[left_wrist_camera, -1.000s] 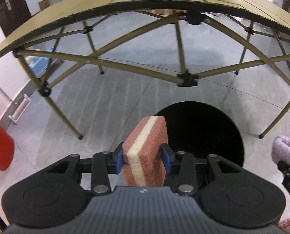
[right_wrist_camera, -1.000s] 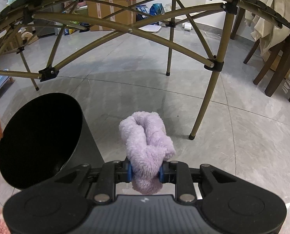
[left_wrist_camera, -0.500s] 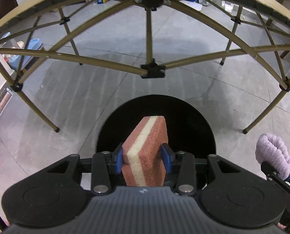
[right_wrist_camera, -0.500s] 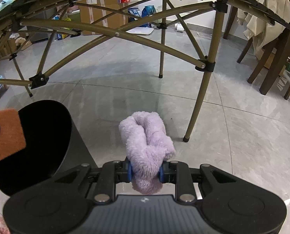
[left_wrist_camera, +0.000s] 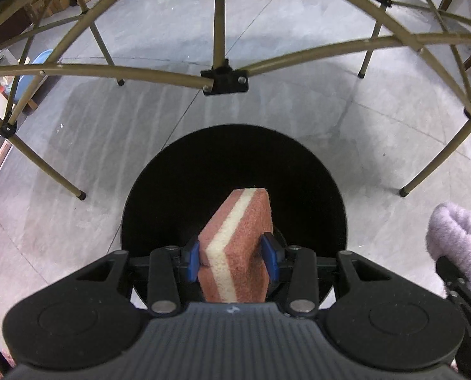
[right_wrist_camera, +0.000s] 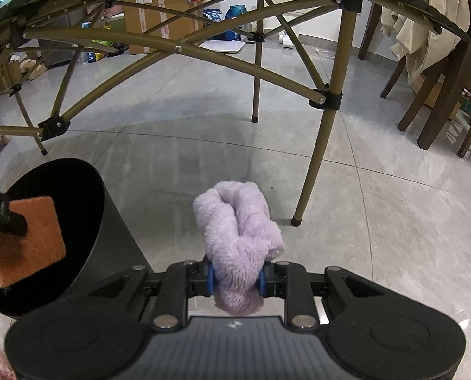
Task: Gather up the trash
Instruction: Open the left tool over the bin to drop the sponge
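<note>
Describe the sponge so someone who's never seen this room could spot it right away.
Find the black bin on the grey floor beside the folding table's legs. Over its mouth, the left hand-held gripper pinches the sponge: reddish-brown with a cream stripe, unlike the fluffy lilac cloth nearby.

The bin (left_wrist_camera: 235, 171) stands open on the floor (left_wrist_camera: 108, 133) with nothing across its mouth but the sponge (left_wrist_camera: 238, 247) held over it. Ahead and above, the table's crossed struts (left_wrist_camera: 222, 79) and slanted legs (right_wrist_camera: 317, 158) fence the space. The floor to the bin's right, where the purple cloth (right_wrist_camera: 235, 231) hangs, lies bare up to the nearest leg; chairs (right_wrist_camera: 438, 95) stand farther right.
</note>
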Tool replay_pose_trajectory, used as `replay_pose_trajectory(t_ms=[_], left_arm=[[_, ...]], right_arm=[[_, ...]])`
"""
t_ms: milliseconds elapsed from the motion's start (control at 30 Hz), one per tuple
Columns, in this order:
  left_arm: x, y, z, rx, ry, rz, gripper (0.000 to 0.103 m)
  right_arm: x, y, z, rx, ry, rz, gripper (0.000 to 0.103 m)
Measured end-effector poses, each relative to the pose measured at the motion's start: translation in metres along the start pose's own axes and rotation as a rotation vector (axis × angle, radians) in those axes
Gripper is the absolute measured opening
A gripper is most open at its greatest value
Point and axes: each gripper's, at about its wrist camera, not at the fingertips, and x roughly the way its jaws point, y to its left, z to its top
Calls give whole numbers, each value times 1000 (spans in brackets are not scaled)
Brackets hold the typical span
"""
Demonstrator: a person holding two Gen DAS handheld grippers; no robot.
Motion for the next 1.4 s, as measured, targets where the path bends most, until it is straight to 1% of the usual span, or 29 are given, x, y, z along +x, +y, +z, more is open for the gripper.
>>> replay_pose_trajectory(t_ms=[167,267,300,333,367,400,533,800,933,1067,1400], left_arm=[[6,2,0,-3,14,13,40],[5,1,0,9,19,4,44],[4,0,0,15,21,2,55],[4,0,-1,20,20,3,76],[3,0,-1,20,18,6,87],[2,1,-1,11,17,9,103],[-2,8,2,-24,13,-9,103],[-7,16,3,-19,-11,-1,103],[-10,23,3,-22,-19,-12,103],[-15,30,2,-15,-42,-11,103],[-32,57,0,-36,-91,-22,103]], right_arm=[[0,-3,0,8,-1,1,23],[0,-4,-1,13,-2,2,23],[0,-4,-1,14,-3,4,23],[-1,-5,-1,14,-4,4,23],[-1,-5,0,14,-4,4,23],[-1,-5,-1,15,-4,5,23],[-1,-5,0,15,-3,5,23],[-3,-3,-1,8,6,5,23],[-3,-1,0,9,22,7,23],[-9,3,1,3,27,8,23],[-31,17,3,-20,19,22,23]])
